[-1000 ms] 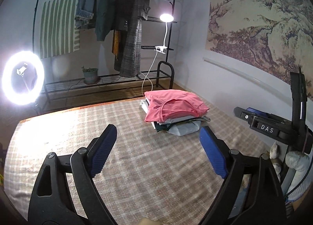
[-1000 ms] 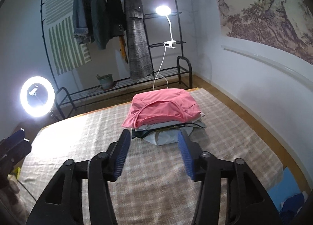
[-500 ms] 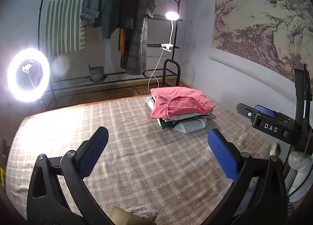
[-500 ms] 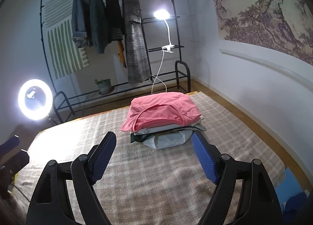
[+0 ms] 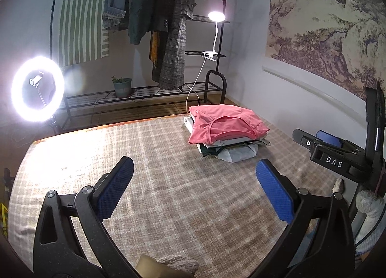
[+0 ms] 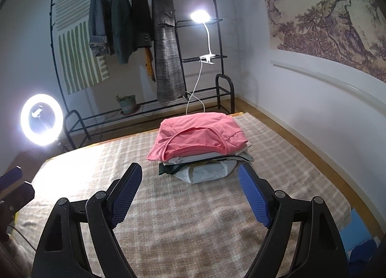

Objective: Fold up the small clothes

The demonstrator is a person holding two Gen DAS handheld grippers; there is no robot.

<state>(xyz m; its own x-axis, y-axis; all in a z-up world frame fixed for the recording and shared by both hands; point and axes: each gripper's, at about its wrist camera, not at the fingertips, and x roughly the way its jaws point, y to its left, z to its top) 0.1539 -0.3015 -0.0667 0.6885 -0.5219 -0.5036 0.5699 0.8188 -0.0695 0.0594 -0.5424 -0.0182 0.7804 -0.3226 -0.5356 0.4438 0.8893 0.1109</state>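
A stack of folded clothes lies at the far right of the checked bed cover, with a folded pink top uppermost. It also shows in the right wrist view, with the pink top just beyond my fingertips. My left gripper is open and empty, held above the cover, well short of the stack. My right gripper is open and empty, close in front of the stack. The right gripper's body shows at the right of the left wrist view.
A clothes rack with hanging coats stands at the far wall. A ring light glows at the left and a clip lamp at the rack. A potted plant sits on the rack's low shelf. A wall runs along the right.
Both grippers have opened wider and drawn back from the stack. The stack has not moved.
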